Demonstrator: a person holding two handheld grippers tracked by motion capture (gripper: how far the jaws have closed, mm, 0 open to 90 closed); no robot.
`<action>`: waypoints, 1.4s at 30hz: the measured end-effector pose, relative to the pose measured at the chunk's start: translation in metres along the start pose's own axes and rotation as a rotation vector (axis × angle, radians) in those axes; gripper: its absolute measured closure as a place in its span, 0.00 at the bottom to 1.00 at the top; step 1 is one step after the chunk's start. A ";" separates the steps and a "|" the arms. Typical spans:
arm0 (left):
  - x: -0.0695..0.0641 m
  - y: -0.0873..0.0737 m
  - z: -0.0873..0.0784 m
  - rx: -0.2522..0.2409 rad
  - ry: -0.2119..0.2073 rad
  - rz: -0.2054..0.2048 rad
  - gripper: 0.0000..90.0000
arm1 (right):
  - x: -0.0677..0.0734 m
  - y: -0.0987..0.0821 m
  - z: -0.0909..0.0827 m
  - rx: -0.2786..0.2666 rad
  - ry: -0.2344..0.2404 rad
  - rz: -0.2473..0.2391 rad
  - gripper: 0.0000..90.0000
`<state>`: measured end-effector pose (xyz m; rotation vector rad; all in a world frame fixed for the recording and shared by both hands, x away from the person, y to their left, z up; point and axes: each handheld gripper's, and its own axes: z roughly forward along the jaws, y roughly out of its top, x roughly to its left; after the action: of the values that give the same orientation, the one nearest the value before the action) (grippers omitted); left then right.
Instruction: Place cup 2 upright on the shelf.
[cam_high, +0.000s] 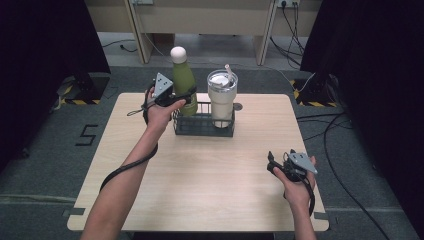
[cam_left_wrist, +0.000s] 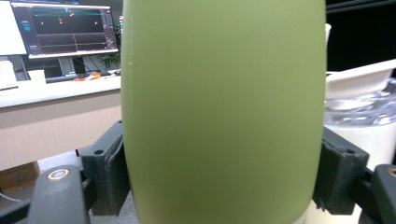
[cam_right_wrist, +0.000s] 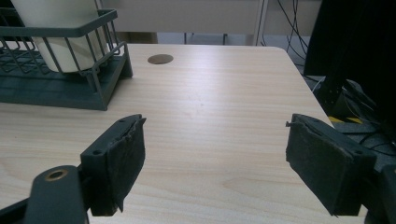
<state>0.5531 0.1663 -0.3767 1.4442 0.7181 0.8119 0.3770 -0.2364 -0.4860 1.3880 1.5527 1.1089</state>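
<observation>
A green bottle (cam_high: 183, 80) with a cream cap stands upright at the left end of a dark wire basket (cam_high: 202, 131). My left gripper (cam_high: 186, 96) is shut on its body from the left. In the left gripper view the green bottle (cam_left_wrist: 224, 112) sits between both pads (cam_left_wrist: 114, 172). I cannot tell whether its base rests on the basket floor. A cream tumbler (cam_high: 222, 97) with a lid and straw stands in the basket's right end. My right gripper (cam_high: 272, 162) hovers low over the table's front right, open with nothing between its jaws (cam_right_wrist: 215, 154).
The wooden table (cam_high: 210, 185) has a small round hole (cam_right_wrist: 160, 59) behind the basket (cam_right_wrist: 60, 88). The tumbler (cam_right_wrist: 60, 46) shows through the wires. Cables and dark stands lie on the floor to the right. A desk with a monitor (cam_left_wrist: 65, 30) stands beyond.
</observation>
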 end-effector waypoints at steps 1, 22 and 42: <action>0.000 0.000 0.000 0.000 0.000 0.000 0.23 | 0.000 0.000 0.000 0.001 0.001 0.001 0.22; 0.000 -0.023 0.013 0.048 0.009 -0.023 0.23 | 0.000 -0.001 0.001 0.008 0.001 -0.001 0.22; -0.002 -0.041 0.016 0.090 0.017 -0.030 0.23 | 0.000 -0.002 0.001 0.010 0.005 -0.004 0.22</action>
<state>0.5671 0.1576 -0.4172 1.5047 0.7958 0.7773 0.3774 -0.2363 -0.4886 1.3895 1.5656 1.1047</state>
